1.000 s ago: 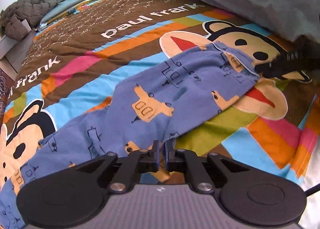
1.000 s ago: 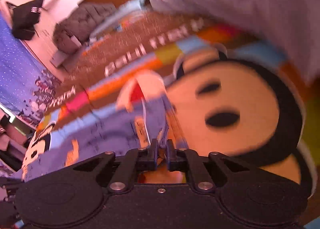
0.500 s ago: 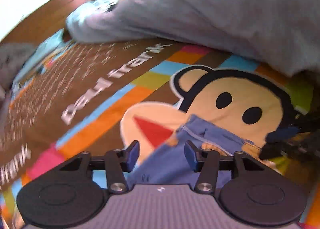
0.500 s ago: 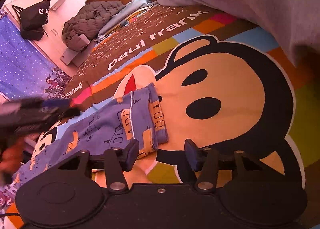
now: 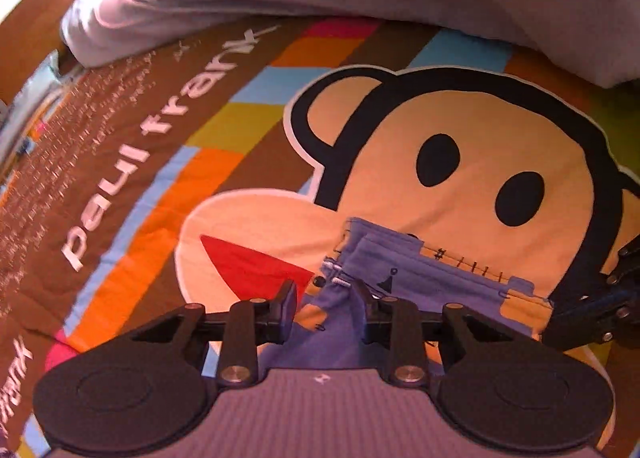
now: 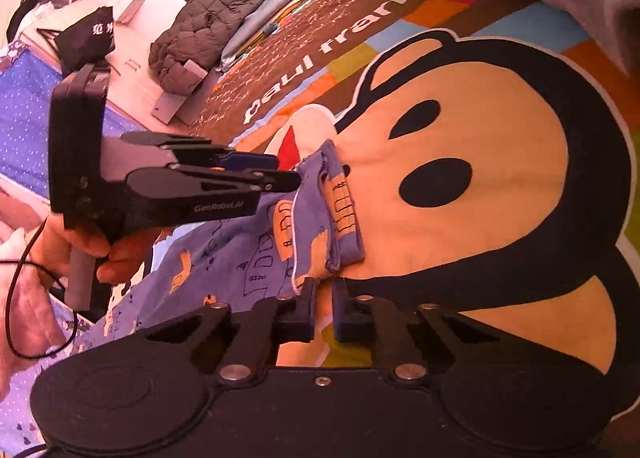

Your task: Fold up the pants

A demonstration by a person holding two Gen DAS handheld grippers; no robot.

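Two layers of blue pants (image 6: 256, 254) lie doubled on the monkey bedspread (image 6: 500, 162), the print of tan vehicles and dark line drawings showing on top. Stitched hem ends (image 5: 436, 258) sit stacked over the monkey's cheek, and cloth bunches in a ridge near the corner by the red mouth. In the left view the left gripper (image 5: 326, 300) stands with its fingers (image 5: 286, 306) spread, blue cloth rising between them but not pinched. In the right view the right gripper (image 6: 323, 308) has its fingers (image 6: 302, 310) drawn close with a narrow gap left, just beside the near hem corner; nothing is caught between them. The left hand (image 6: 84, 250) holds its tool from the side, tips at the far corner.

Half a second ago both tools were spread equally wide; the right one has since narrowed and moved up to the cloth edge, and the left has pushed forward onto the hem.
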